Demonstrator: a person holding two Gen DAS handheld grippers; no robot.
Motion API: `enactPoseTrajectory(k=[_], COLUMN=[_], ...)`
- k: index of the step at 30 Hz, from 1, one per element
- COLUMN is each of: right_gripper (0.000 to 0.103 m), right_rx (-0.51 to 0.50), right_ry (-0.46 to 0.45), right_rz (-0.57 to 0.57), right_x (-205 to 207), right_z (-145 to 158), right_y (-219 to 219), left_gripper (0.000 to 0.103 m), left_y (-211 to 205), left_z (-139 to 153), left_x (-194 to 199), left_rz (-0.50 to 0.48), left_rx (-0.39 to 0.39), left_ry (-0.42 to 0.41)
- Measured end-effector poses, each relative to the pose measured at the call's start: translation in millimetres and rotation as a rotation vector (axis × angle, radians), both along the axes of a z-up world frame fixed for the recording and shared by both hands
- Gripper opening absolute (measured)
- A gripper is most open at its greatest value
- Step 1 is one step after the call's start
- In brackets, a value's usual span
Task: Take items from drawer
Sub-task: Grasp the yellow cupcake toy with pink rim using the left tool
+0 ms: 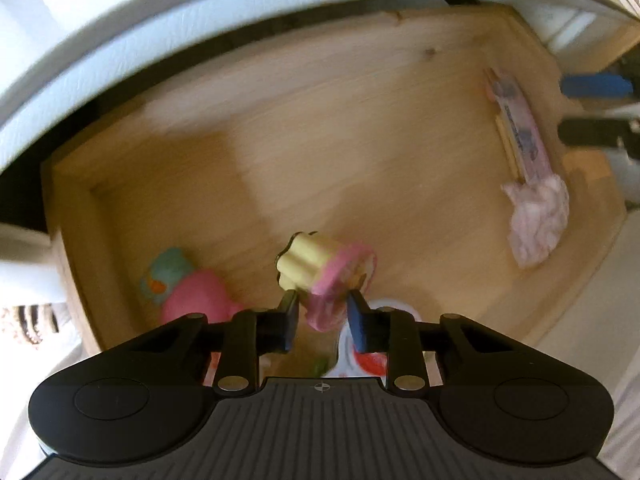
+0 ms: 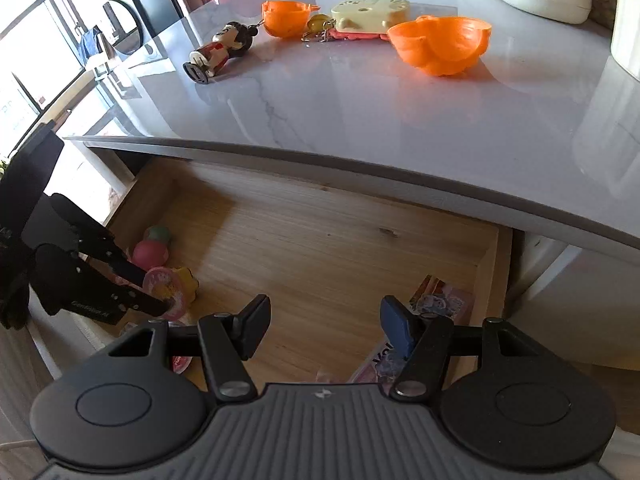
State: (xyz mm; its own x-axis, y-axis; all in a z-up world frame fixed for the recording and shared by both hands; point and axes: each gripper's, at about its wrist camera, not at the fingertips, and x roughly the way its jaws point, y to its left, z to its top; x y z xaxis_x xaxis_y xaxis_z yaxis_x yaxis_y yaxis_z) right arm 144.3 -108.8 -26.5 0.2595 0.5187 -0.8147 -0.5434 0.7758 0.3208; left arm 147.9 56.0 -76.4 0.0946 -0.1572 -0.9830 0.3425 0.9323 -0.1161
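Note:
The wooden drawer point(image 1: 360, 128) point(image 2: 320, 248) is pulled out under a grey marble table. My left gripper point(image 1: 322, 312) point(image 2: 154, 292) is shut on a pink and yellow toy point(image 1: 324, 276) point(image 2: 170, 290), held over the drawer's front left part. A pink and teal toy point(image 1: 188, 292) point(image 2: 150, 254) lies in the left corner of the drawer. A pink printed packet point(image 1: 524, 140) point(image 2: 436, 300) lies at the drawer's right side. My right gripper point(image 2: 324, 328) hovers open above the drawer's front, with nothing between its fingers.
On the tabletop point(image 2: 360, 92) lie a mouse figurine point(image 2: 220, 54), two orange shells point(image 2: 440, 44) point(image 2: 284, 18), a cream-coloured toy point(image 2: 370, 16) and a keyring. A white and red item point(image 1: 360, 356) lies at the drawer front under the left gripper. White containers stand at the table's far right.

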Motion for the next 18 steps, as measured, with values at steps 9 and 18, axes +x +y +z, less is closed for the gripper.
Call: enactPoseTrajectory(k=[9,18], right_gripper=[0.062,0.062], right_rx=[-0.019,-0.039], right_ry=[0.002,0.007], right_rz=[0.002,0.001], right_x=[2,2], right_z=[-5,-10], right_y=[1,4], left_gripper=[0.029,0.031], left_y=[-20,-24], left_z=[-3,2], left_x=[18,26], left_rz=[-0.033,-0.023], left_rx=[0.008,-0.018], left_ry=[-0.167,-0.322])
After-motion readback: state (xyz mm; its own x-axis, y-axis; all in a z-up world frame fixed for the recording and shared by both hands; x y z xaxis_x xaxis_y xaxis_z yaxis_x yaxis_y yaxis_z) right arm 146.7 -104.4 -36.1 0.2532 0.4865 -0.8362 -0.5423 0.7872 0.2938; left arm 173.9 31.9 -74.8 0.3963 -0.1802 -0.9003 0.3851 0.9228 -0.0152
